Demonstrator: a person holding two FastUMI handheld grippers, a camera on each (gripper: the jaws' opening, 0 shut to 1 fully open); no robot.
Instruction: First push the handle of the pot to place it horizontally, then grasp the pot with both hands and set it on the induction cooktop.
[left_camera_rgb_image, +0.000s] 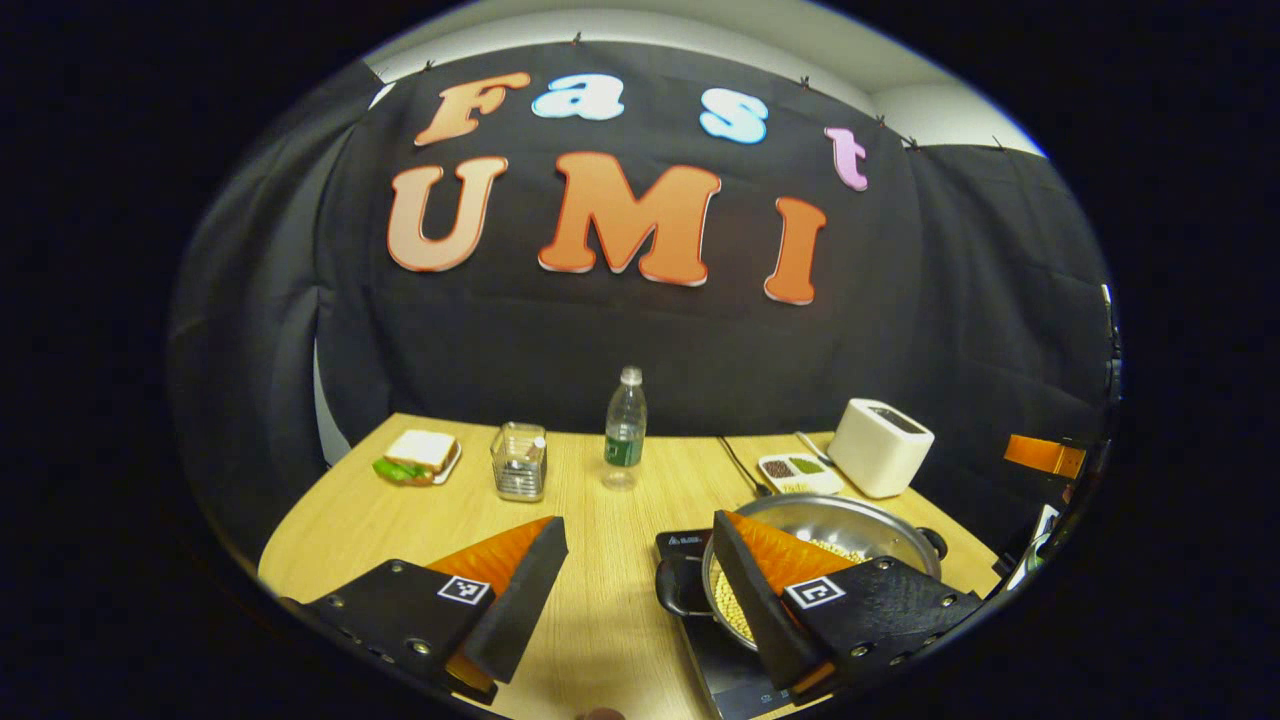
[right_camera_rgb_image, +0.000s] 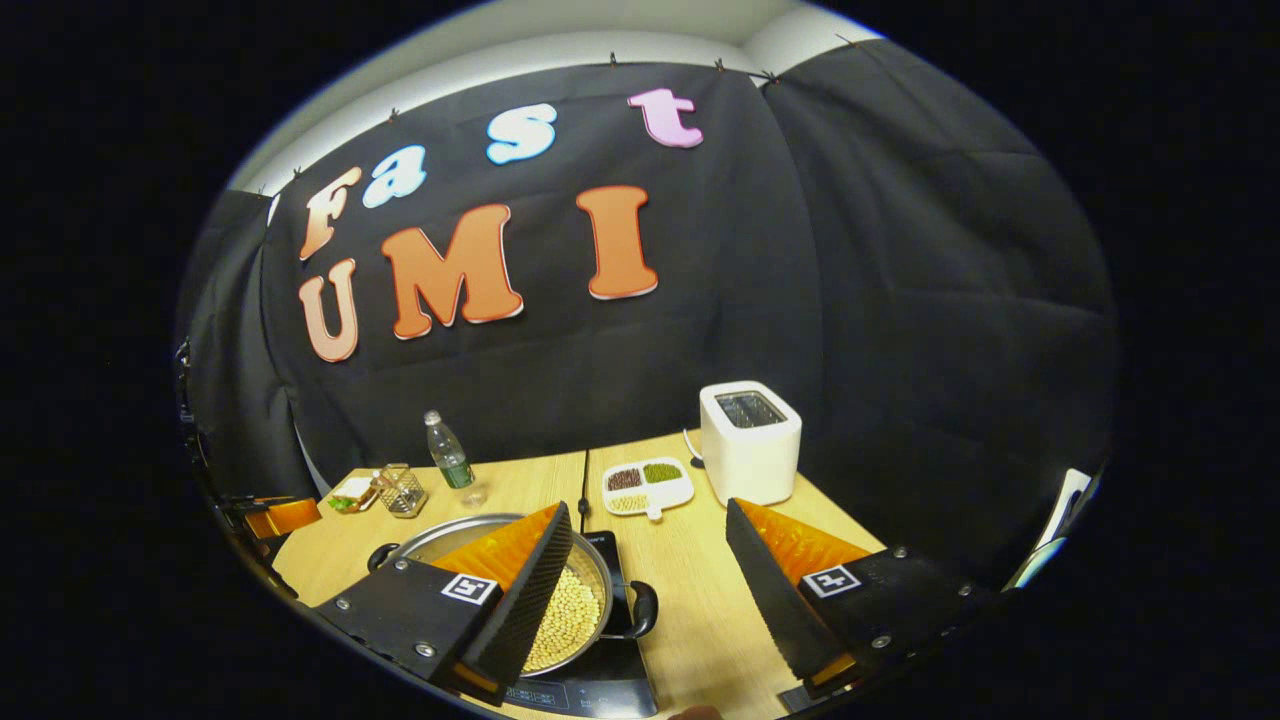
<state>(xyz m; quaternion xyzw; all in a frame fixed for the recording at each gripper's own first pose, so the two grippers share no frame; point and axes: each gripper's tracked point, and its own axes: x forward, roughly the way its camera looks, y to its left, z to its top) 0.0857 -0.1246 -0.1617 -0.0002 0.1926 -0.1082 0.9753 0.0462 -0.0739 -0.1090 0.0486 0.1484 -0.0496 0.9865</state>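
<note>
The steel pot (left_camera_rgb_image: 845, 520), holding pale beans (left_camera_rgb_image: 732, 612), sits on the black induction cooktop (left_camera_rgb_image: 735, 680) at the right of the left gripper view. Its black side handle (left_camera_rgb_image: 676, 590) points toward the gap between my fingers. My left gripper (left_camera_rgb_image: 638, 525) is open and holds nothing; its right finger (left_camera_rgb_image: 760, 600) hangs in front of the pot. In the right gripper view the pot (right_camera_rgb_image: 470, 530) lies low on the left on the cooktop (right_camera_rgb_image: 600, 690), with its other handle (right_camera_rgb_image: 640, 610) facing the gap. My right gripper (right_camera_rgb_image: 648, 510) is open and holds nothing, its left finger (right_camera_rgb_image: 520, 600) over the beans.
On the wooden table (left_camera_rgb_image: 600, 620) behind the pot stand a water bottle (left_camera_rgb_image: 625, 420), a white toaster (left_camera_rgb_image: 880, 445), a divided dish of beans (left_camera_rgb_image: 798, 472), a glass holder (left_camera_rgb_image: 520, 462) and a sandwich on a plate (left_camera_rgb_image: 418, 457). The black cloth wall closes the back.
</note>
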